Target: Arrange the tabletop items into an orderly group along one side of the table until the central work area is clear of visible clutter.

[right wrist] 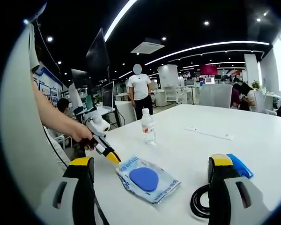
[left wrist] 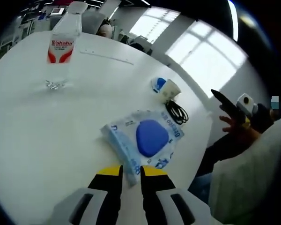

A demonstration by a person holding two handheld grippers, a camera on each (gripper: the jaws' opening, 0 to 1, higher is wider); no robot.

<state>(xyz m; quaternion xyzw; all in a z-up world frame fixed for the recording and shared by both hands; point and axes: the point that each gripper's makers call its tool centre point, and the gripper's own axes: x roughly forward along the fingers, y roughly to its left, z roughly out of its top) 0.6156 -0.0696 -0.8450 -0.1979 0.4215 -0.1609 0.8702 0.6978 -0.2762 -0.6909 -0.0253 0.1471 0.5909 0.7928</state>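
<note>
A blue-and-white wipes pack (left wrist: 145,138) with a blue lid lies flat on the white table (left wrist: 37,131). My left gripper (left wrist: 131,171) is shut on its near corner. In the right gripper view that gripper (right wrist: 107,153), held by a hand, meets the corner of the pack (right wrist: 147,180). My right gripper (right wrist: 151,161) stands wide open above the table, nothing between its jaws; it also shows at the table's edge (left wrist: 229,105). A water bottle (left wrist: 63,42) (right wrist: 148,126) stands upright farther off. A coiled black cable (left wrist: 176,111) (right wrist: 199,201), a white adapter (left wrist: 171,89) and a small blue item (left wrist: 158,83) (right wrist: 239,165) lie beside the pack.
A small clear crumpled bit (left wrist: 55,84) lies in front of the bottle. A thin white strip (right wrist: 210,133) lies across the table's far part. A person (right wrist: 139,89) stands beyond the table, with monitors (right wrist: 98,61) and office chairs around.
</note>
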